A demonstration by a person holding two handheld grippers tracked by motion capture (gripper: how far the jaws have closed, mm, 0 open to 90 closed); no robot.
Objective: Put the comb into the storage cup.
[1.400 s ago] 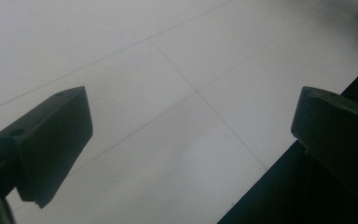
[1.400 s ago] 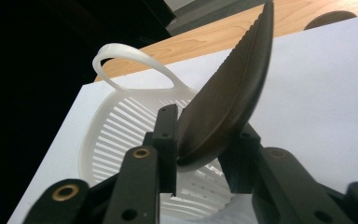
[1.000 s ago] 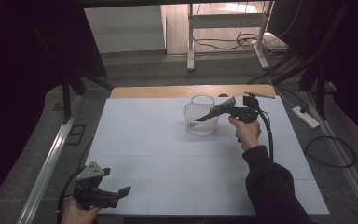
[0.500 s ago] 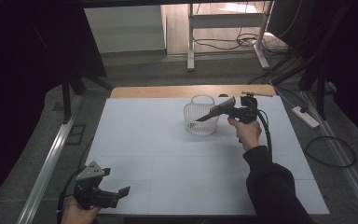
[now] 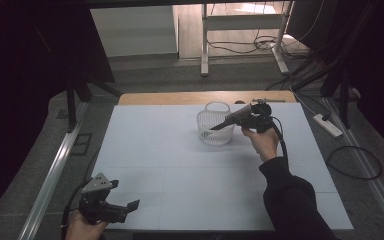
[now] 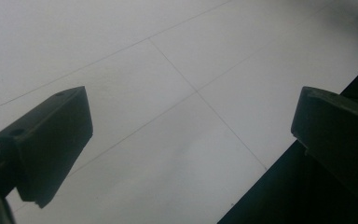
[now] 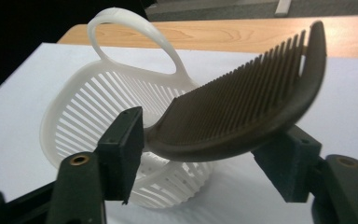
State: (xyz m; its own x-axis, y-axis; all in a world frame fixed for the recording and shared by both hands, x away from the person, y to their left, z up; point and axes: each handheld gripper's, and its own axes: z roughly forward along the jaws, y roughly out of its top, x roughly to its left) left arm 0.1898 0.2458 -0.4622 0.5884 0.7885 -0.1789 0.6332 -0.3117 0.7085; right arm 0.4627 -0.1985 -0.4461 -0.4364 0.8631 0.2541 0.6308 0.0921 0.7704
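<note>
Resting across the right tool's just-parting jaws, the brown comb hangs over the white basket.

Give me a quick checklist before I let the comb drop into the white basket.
1. Comb between the right gripper's jaws: ok. The jaws have just been opening, and the comb lies across them.
2. Jaws still pressing on the comb: cannot tell. Its left end meets the left jaw, and its back rests on the right one.
3. Comb over the basket opening: ok in the high view, where its tip reaches over the rim.
4. Basket upright on the white table: ok, handle at the far side.
5. Basket inside free of other things: ok as far as the slats show.
6. Left gripper out of the way: ok, open at the near table edge.
</note>
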